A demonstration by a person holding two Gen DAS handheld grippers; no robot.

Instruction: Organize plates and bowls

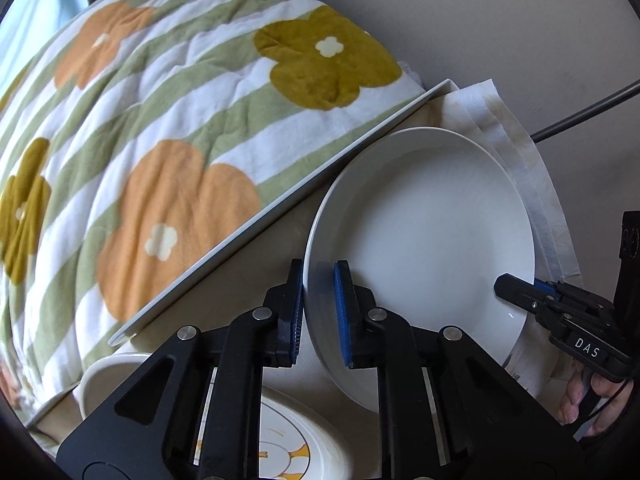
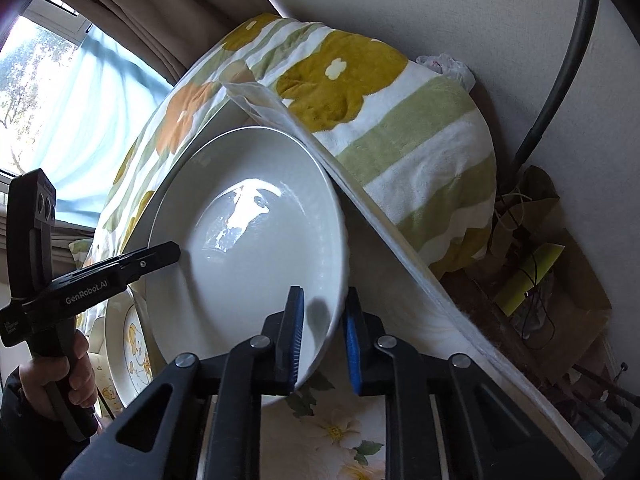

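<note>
Got my left gripper [image 1: 320, 312] clamped on the near-left rim of the white plate [image 1: 432, 232], and my right gripper [image 2: 324, 340] pinching its right rim. Plate's on the table [image 1: 248, 280], blanket [image 1: 160, 120] just left.

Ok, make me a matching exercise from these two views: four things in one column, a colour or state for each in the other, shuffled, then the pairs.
Things:
1. plain white plate
2. blanket
3. left gripper
4. patterned plate

States:
A. striped green and white, with flowers
B. held at two rim spots
C. lies flat, yellow drawing on it
D. shut on a rim

Pairs: 1-B, 2-A, 3-D, 4-C
</note>
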